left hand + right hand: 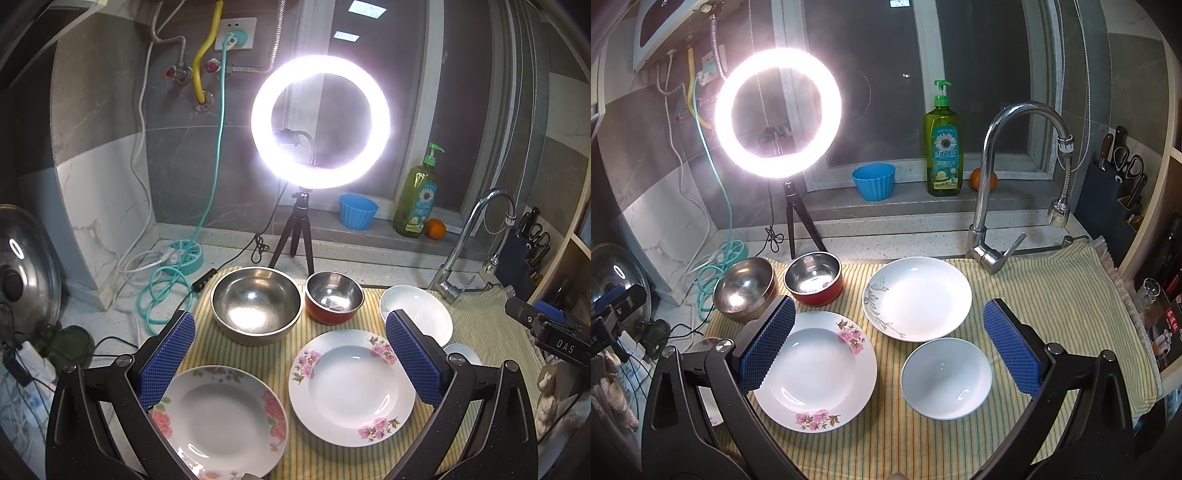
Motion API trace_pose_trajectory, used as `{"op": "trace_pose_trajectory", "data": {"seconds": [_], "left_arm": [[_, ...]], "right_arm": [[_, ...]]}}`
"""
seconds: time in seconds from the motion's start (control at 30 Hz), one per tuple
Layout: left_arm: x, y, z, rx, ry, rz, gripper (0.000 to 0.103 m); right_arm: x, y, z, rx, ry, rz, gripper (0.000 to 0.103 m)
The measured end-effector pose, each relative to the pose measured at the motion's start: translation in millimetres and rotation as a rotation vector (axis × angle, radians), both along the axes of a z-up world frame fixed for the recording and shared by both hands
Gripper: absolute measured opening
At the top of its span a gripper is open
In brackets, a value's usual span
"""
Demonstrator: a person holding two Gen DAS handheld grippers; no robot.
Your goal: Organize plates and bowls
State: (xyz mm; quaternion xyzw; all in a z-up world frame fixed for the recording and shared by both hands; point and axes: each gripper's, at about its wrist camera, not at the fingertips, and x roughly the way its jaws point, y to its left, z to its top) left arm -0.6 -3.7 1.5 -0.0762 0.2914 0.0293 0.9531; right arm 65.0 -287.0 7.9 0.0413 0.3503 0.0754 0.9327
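Left wrist view: left gripper [290, 354] spread wide and empty above two floral plates [351, 387], steel bowl [256, 303] and red-sided bowl [334, 297] beyond it, right wrist view: right gripper [888, 349] likewise released, small white bowl [946, 377] between its fingers, leaf-patterned plate [918, 298] just ahead.

large steel bowl [256, 305]: polished metal, mirror-glossy
pink-flowered white plate [815, 369]: glazed ceramic, smooth
yellow striped cloth [1052, 295]: woven, matt, fringed edge
blue gripper pads [1012, 349]: textured rubbery grid
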Motion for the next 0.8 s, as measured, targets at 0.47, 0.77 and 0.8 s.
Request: {"op": "trace_pose_trajectory", "data": {"seconds": [0.47, 0.77, 0.8], "left_arm": [[2, 0, -1, 0.001, 0.005, -0.006, 0.102], [11, 3, -6, -0.006, 0.021, -0.020, 0.102], [12, 3, -8, -0.007, 0.024, -0.022, 0.102]], "right_arm": [[2, 1, -3, 0.004, 0.012, -0.001, 0.103], [9, -1, -9, 0.010, 0.035, 0.003, 0.103], [9, 0, -10, 0.012, 0.040, 0.005, 0.103]]}}
